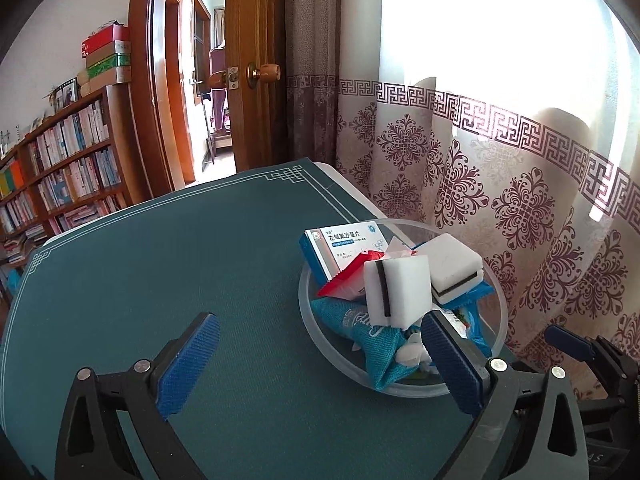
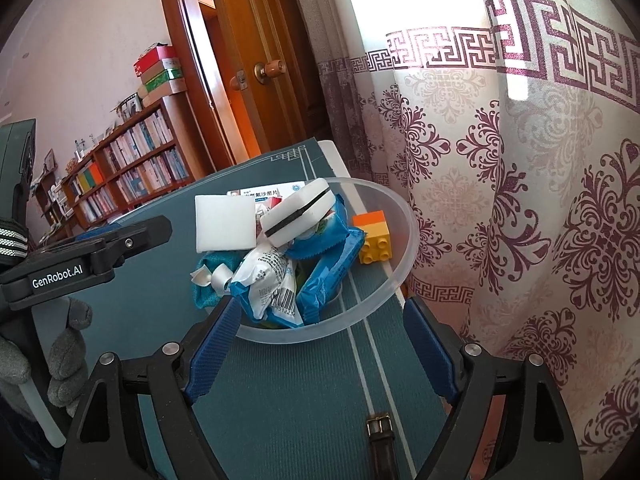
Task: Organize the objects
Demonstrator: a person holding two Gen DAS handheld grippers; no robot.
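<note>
Risk: the clear bowl is heaped; the white sponge block stands on edge atop the pile, just beside my left gripper; a nudge from the near pad could tip it out onto the worktop; the bowl sits near the worktop's curtain-side edge and could slide.

Pose: my left fingers splayed wide, empty, angled downward; my right gripper likewise open, holding nothing, straddling the bowl's near rim.

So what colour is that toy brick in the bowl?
The toy brick is yellow with an orange top, clearest from the right wrist.
</note>
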